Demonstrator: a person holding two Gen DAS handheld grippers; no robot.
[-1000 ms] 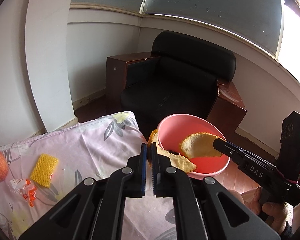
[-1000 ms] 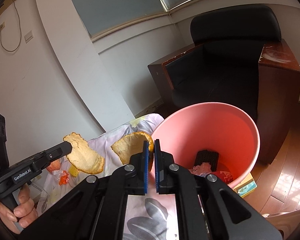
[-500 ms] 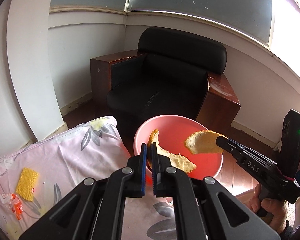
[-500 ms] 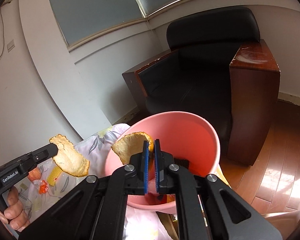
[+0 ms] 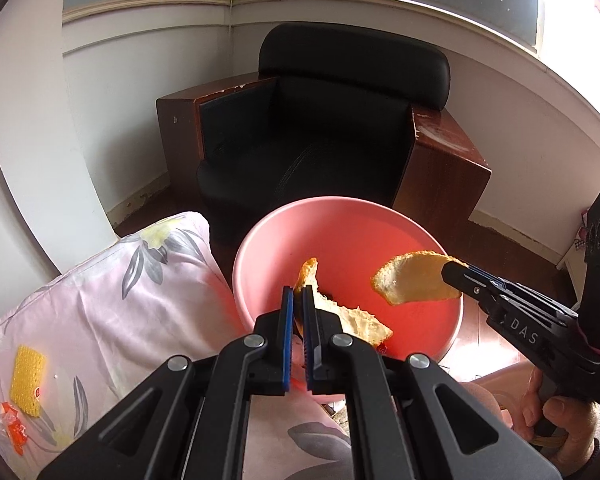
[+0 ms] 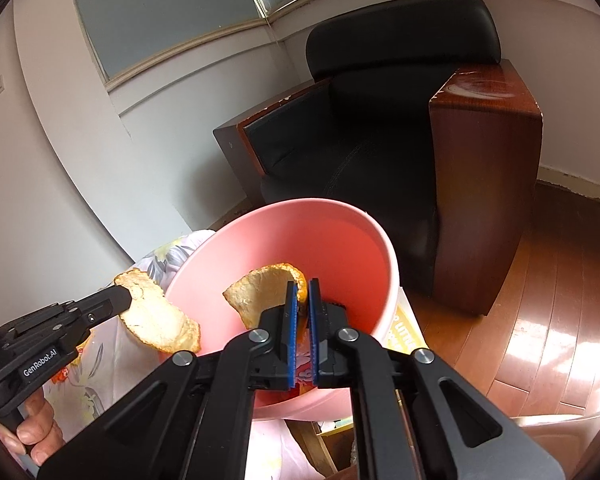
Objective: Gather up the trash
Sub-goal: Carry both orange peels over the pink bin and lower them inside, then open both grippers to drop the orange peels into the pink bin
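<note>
While both sets of fingers stay pinched tight on a piece of orange peel each, the left gripper holds its peel at the lower left rim of the pink bin, and the right gripper holds its peel over the bin's middle. If released now, the left peel could catch the rim and drop onto the floral bed sheet. Both peels are thin and curled, so they may also cling to the pads.

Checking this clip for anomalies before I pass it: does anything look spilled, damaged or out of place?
Nothing looks spilled or broken. Each gripper is shut on a piece of peel over the pink bin. Litter remains on the floral cloth: a yellow foam net and an orange-and-white wrapper.
</note>
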